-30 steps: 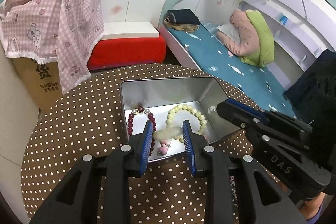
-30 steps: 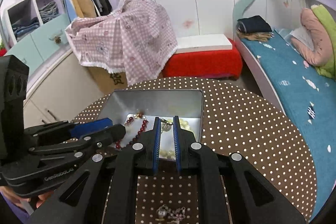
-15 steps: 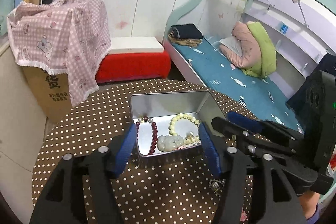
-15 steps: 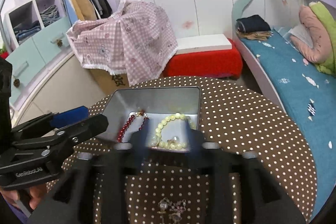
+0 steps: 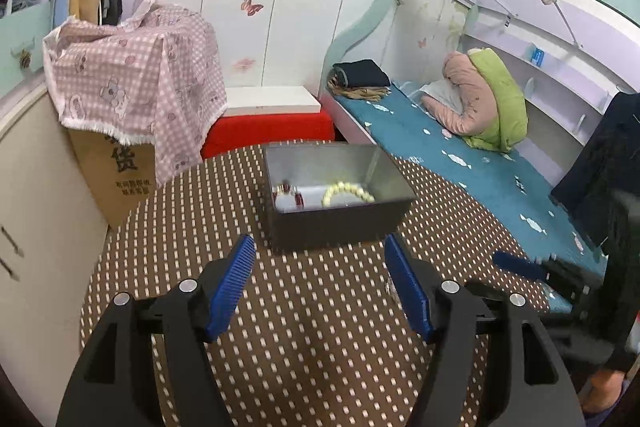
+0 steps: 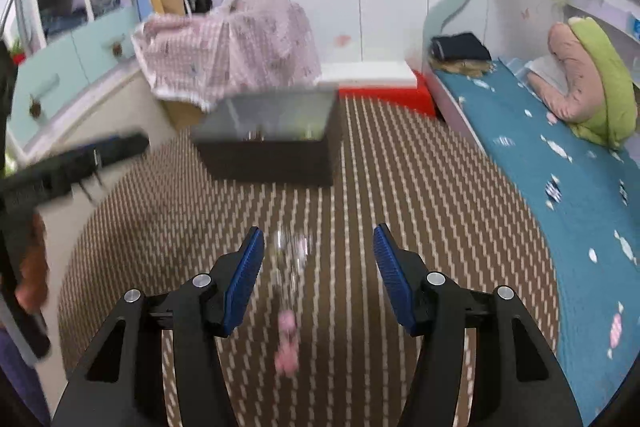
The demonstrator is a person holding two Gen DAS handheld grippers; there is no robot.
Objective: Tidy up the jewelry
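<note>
A metal tin box (image 5: 332, 223) stands on the round brown polka-dot table (image 5: 172, 219). Inside it lie a cream bead bracelet (image 5: 347, 191) and a dark red bead bracelet (image 5: 298, 198). My left gripper (image 5: 322, 287) is open and empty, pulled back in front of the box. In the blurred right wrist view, my right gripper (image 6: 318, 279) is open and empty over the table, well short of the box (image 6: 276, 155). A pink and silver trinket (image 6: 287, 323) lies on the table between its fingers. The right gripper also shows at the left wrist view's right edge (image 5: 520, 267).
A bed with a blue cover (image 5: 460, 155) runs along the table's right side. A red bench (image 5: 268, 131) and a cardboard box under pink checked cloth (image 5: 132, 83) stand behind the table. The left gripper's arm shows at the left in the right wrist view (image 6: 72, 163).
Both grippers have opened and drawn back from the box. The left one let go of the pale pendant into the box. The right wrist view now blurs with motion.
</note>
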